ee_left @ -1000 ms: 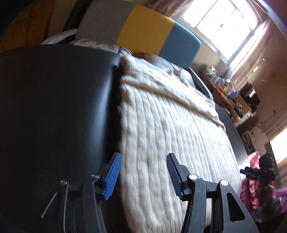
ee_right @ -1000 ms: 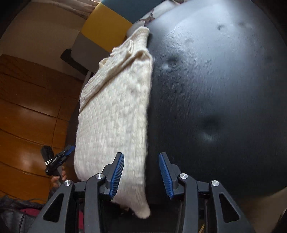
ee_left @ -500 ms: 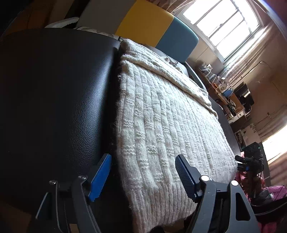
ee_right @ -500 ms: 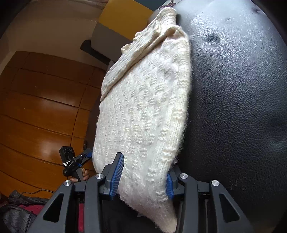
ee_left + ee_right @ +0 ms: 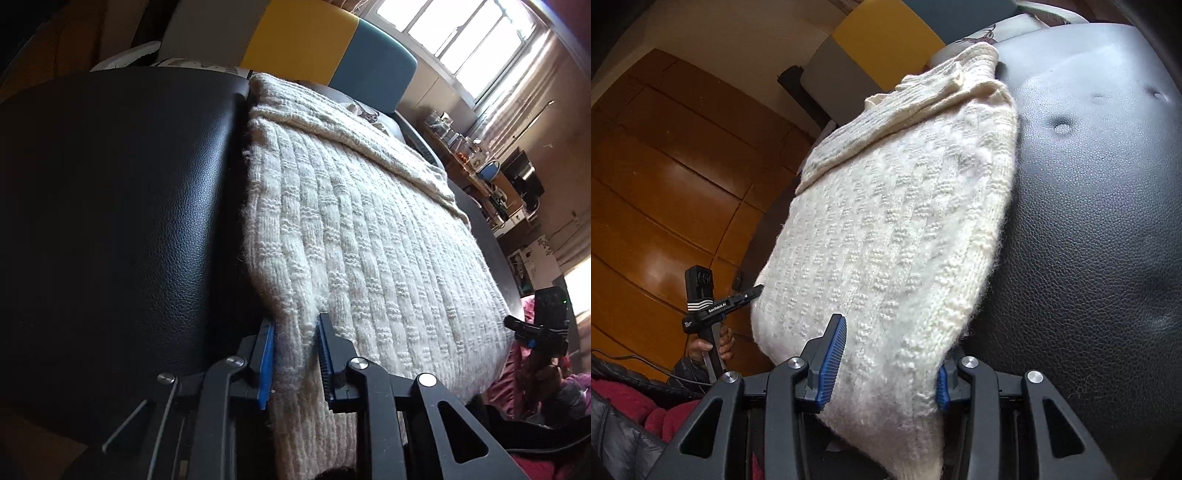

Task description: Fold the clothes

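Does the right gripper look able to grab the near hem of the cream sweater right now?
Probably yes: the right gripper already straddles the cream sweater hem, nothing between.

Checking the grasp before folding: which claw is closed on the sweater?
The left claw: its pads pinch the edge of the cream sweater, while the right claw stands wide open around a corner.

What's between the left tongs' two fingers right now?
Left wrist view: the near corner of the cream knit sweater, pinched between the left tongs at its hem.
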The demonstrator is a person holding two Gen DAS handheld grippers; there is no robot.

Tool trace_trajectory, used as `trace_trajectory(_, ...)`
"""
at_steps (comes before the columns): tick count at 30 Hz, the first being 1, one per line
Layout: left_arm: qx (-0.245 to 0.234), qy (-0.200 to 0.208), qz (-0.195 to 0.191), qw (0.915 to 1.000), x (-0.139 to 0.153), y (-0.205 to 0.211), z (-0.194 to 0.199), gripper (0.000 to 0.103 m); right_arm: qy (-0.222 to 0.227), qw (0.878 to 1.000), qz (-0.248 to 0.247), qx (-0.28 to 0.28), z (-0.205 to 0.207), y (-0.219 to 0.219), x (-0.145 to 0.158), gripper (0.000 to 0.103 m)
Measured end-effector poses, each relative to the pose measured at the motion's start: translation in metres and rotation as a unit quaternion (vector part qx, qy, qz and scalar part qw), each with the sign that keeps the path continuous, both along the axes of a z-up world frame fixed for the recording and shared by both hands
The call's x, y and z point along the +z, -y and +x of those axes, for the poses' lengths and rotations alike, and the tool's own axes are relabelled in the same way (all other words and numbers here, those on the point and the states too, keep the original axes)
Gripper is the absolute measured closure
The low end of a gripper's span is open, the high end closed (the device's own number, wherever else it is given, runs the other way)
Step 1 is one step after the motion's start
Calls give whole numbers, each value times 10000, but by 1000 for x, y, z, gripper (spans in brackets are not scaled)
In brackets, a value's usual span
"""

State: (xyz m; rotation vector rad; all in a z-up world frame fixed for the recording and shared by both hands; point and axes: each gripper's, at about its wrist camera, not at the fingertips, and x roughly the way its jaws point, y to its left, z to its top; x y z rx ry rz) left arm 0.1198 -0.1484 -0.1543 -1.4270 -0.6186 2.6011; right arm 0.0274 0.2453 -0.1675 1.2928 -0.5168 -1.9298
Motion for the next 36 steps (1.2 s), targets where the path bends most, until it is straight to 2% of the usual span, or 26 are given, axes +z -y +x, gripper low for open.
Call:
trace_trajectory(4,-6,220,106,9997,0,4,-6,88,126,9999,-11,-34,-1,-7,-3,65)
trace_trajectory(8,-37,273,-54,9996,2,1,-6,90,45,9998,-37,-173,4,-9,-3,62)
trace_trajectory(12,4,277,-122,9995,3,-1,-4,91,-104,9998,133,-42,7,-8,-1,62)
trace_trajectory(13,27,278,-119,9995,3,-1,-4,91,-72,9997,233,-44,6,-7,-1,75)
trace_trajectory(14,50,280,-117,9995,3,-1,-3,91,4,9993,336,-143,5,-8,-2,93)
trace_trajectory(15,72,281,-114,9995,4,-1,-3,91,87,9987,440,-254,4,-10,-3,95)
trace_trajectory(18,35,246,-222,9994,5,-5,0,93,-47,9971,709,-268,10,-4,1,95)
trace_trajectory(21,-90,272,-172,9994,7,-9,6,94,-25,9974,694,-176,18,-1,3,96)
trace_trajectory(25,-333,336,409,9980,9,-5,21,95,108,9999,96,40,31,-5,9,96)
trace_trajectory(28,-452,166,873,9950,20,3,38,95,105,9993,-313,187,38,-8,20,96)
trace_trajectory(32,-571,-170,1567,9858,40,18,56,94,298,9973,-617,253,41,-13,26,96)
trace_trajectory(36,-573,-374,2042,9765,58,32,54,94,211,9942,-1052,112,21,-22,46,96)
